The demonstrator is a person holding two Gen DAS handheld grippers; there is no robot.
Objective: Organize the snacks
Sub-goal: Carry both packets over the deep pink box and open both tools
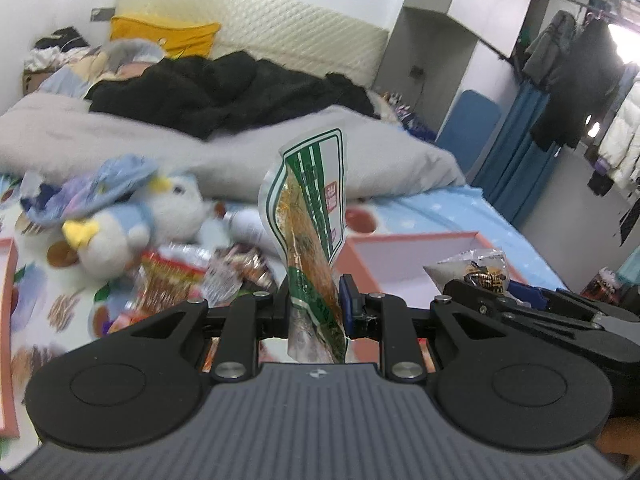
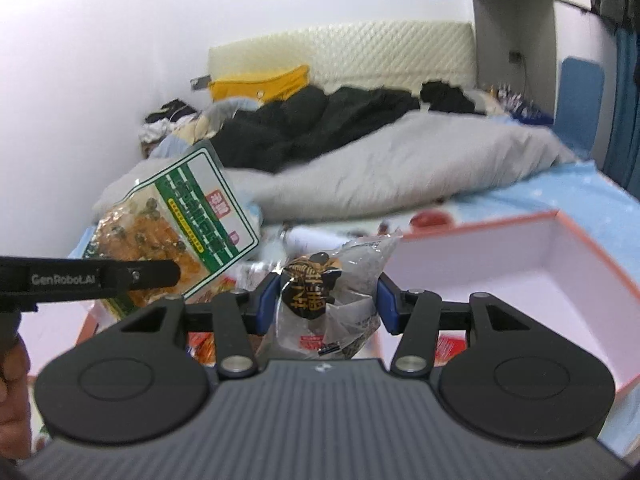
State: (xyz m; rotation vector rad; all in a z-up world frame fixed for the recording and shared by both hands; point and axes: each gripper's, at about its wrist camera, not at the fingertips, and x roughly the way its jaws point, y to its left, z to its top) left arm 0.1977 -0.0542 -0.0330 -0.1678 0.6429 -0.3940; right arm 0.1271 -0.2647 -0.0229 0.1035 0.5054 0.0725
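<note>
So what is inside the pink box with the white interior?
The visible part of the pink box shows only bare white floor and walls. The right gripper and its grey snack bag cover the near corner.

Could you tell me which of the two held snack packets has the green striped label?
The flat green-and-white packet pinched in the left claw; the right claw holds a clear packet with black-and-gold print.

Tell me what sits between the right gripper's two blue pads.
A clear crinkly snack bag with a black-and-gold label, pinched by the right gripper; the right wrist view shows it.
</note>
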